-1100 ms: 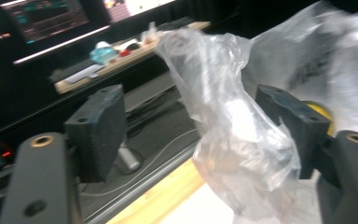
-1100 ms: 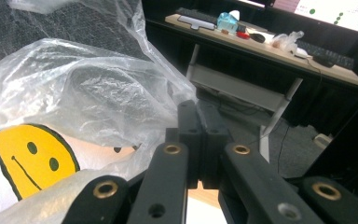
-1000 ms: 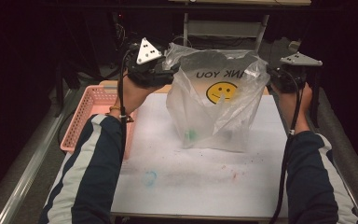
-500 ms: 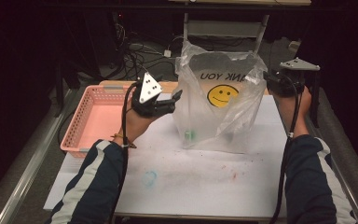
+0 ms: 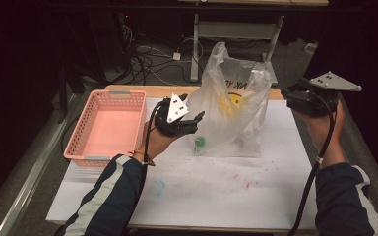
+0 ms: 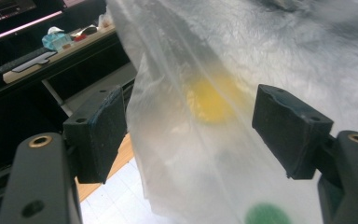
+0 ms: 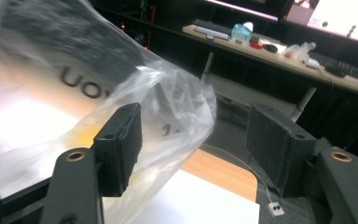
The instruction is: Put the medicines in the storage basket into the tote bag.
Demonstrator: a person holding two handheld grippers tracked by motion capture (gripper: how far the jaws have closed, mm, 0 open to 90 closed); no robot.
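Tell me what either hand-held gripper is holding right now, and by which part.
Nothing. The right hand-held gripper has just been opening, jaws clear of the bag. The left hand-held gripper is open, bag between its jaws but not pinched.

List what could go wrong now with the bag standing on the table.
1. The plastic bag stands unheld: the right gripper has just been opening, its fingers off the film, so the bag may slump or tip.
2. The left gripper is open with film between its fingers; closing could snag or drag the bag and roll the green item inside.
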